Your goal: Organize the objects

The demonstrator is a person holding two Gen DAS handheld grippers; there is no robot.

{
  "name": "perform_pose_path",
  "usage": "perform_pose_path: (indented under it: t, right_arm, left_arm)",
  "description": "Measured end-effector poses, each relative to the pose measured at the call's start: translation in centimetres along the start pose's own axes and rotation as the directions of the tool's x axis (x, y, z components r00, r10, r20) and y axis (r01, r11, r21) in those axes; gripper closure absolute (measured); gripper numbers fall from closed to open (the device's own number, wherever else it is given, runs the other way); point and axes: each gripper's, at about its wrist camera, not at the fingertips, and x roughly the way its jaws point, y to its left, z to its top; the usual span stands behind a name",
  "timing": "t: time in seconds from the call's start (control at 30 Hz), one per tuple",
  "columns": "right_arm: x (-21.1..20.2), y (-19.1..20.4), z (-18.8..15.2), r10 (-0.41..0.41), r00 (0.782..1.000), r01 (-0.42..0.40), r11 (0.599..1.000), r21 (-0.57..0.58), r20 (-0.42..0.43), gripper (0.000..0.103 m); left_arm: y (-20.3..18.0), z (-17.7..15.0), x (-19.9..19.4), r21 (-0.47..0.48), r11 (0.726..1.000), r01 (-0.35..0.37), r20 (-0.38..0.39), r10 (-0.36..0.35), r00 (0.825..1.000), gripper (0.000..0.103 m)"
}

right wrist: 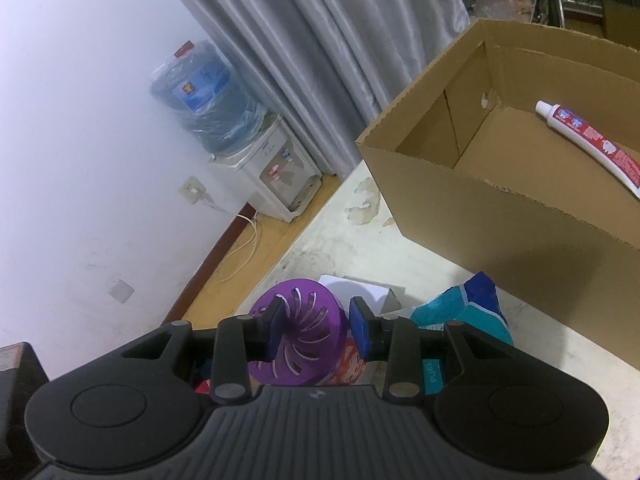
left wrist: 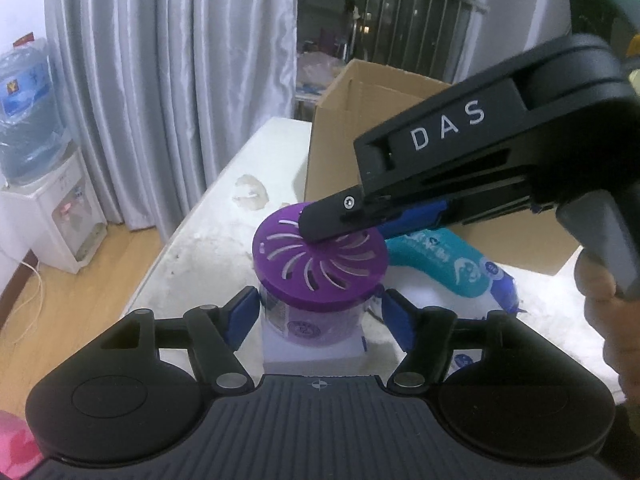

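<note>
The air freshener jar [left wrist: 320, 280], with its purple slotted lid [left wrist: 320, 256] and clear printed body, stands upright on a flat white box [left wrist: 316, 354] near the left edge of the white counter [left wrist: 192, 248]. The left tongs [left wrist: 318, 316] are spread wide, one blue pad [left wrist: 242, 316] on each side of the jar's body; whether the pads touch the jar cannot be told from this view.

In the left wrist view the right tongs [left wrist: 340, 224] come in from the right, above the jar, with the black fingertip lying over the far right part of the lid. A hand [left wrist: 608, 312] holds their grey handle at the right edge. In the right wrist view the right tongs [right wrist: 318, 328] are parted, with the purple lid [right wrist: 298, 332] seen between and below the two blue pads [right wrist: 362, 330]; the left pad overlaps the lid's rim, the right pad sits just off its edge. They hold nothing firmly that can be seen.

Just right of the jar lies a teal and blue soft packet [left wrist: 452, 264], on the counter in front of the open cardboard box [left wrist: 352, 120]. Inside that box [right wrist: 460, 148], a red and white toothpaste tube [right wrist: 588, 144] rests on the bottom.

Beyond the counter's left edge, on the wooden floor, a water dispenser [left wrist: 52, 216] stands with a blue bottle [left wrist: 26, 112] on top, beside the grey curtains [left wrist: 160, 80].
</note>
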Motion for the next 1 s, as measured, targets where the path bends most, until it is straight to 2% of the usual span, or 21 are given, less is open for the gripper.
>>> perform_pose_path:
  t: [1.0]
  right_arm:
    - [-1.0,-0.8,-1.2,0.026,0.999,-0.024,0.998,0.056,-0.028,0.061]
  left_arm:
    - [-1.2,-0.3,-0.6,0.038,0.999,-0.028,-0.033,0.030,0.999,0.037]
